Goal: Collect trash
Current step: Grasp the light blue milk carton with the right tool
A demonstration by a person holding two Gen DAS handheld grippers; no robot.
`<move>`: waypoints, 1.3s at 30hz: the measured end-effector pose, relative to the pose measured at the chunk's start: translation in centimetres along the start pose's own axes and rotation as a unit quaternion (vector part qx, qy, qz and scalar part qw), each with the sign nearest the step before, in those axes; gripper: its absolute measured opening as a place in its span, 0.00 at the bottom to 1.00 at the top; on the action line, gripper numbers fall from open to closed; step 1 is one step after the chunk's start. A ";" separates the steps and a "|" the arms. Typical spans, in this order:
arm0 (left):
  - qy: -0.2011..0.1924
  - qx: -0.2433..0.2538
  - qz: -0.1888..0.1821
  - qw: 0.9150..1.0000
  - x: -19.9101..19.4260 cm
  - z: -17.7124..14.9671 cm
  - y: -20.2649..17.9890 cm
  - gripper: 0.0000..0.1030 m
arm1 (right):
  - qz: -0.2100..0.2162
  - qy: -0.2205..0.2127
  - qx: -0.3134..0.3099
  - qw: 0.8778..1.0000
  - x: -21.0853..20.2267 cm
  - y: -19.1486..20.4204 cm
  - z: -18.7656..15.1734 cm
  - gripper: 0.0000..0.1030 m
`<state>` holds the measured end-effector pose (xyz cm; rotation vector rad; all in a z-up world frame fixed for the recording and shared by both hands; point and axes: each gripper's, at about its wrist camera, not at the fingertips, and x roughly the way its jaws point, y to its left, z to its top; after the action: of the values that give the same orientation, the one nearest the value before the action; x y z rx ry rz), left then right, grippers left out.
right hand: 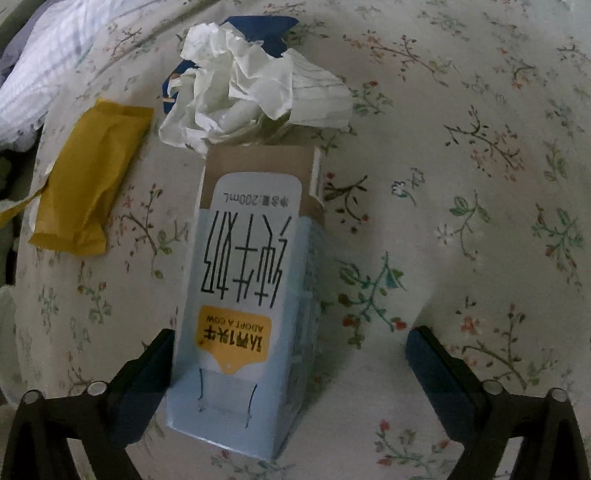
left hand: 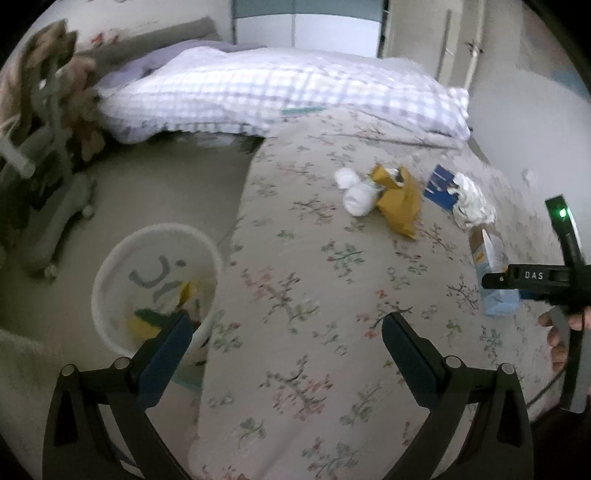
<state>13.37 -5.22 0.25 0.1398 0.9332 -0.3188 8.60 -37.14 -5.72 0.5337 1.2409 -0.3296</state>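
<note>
Both grippers are spread wide and carry nothing: my left gripper hangs over the edge of the floral bedspread, and my right gripper points steeply down at a pale blue milk carton lying on that same bedspread. The carton sits between the right gripper's fingers, hard up against the left finger and well clear of the other; whether that finger actually touches it I cannot tell, since the edge is blurred. Judging progress, the white bin on the floor beside the bed already holds a few scraps, yellow and green among them, so some collecting looks done. Plenty is left. Just beyond the carton's open end lies crumpled white paper, with a dark blue packet behind it. To the carton's left is a mustard-yellow wrapper, and farther along, in the left view, a white wad. The carton appears to be the next piece, needing only the fingers to close.
</note>
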 end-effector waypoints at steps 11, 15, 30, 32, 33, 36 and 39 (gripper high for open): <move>0.037 -0.013 -0.013 0.999 5.9 4.0 -6.1 1.00 | 0.035 -0.020 -0.024 0.999 -3.6 -3.4 0.1 0.59; 0.040 -0.039 -0.044 0.997 8.7 5.1 -8.8 1.00 | 0.038 -0.043 -0.024 0.998 -5.5 -5.3 0.5 0.59; -0.008 -0.146 -0.108 0.983 13.2 6.5 -9.7 0.65 | 0.042 -0.062 0.005 0.997 -6.5 -8.5 2.6 0.59; -0.013 -0.144 -0.109 0.984 13.2 6.5 -9.5 0.53 | 0.042 -0.061 0.004 0.997 -6.4 -8.7 2.7 0.59; -0.009 -0.145 -0.116 0.983 13.4 6.6 -9.4 0.39 | 0.042 -0.060 0.004 0.997 -6.4 -8.9 2.7 0.59; -0.003 -0.151 -0.146 0.978 13.5 6.6 -9.1 0.23 | 0.041 -0.060 0.004 0.997 -6.5 -9.2 2.7 0.59; -0.003 -0.141 -0.166 0.976 12.8 6.5 -9.5 0.15 | 0.043 -0.063 0.006 0.997 -6.6 -9.3 2.7 0.59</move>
<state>22.31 -18.51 -6.05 -0.2803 0.9861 -0.4899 4.03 -46.66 -0.66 0.5656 1.0921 -0.2935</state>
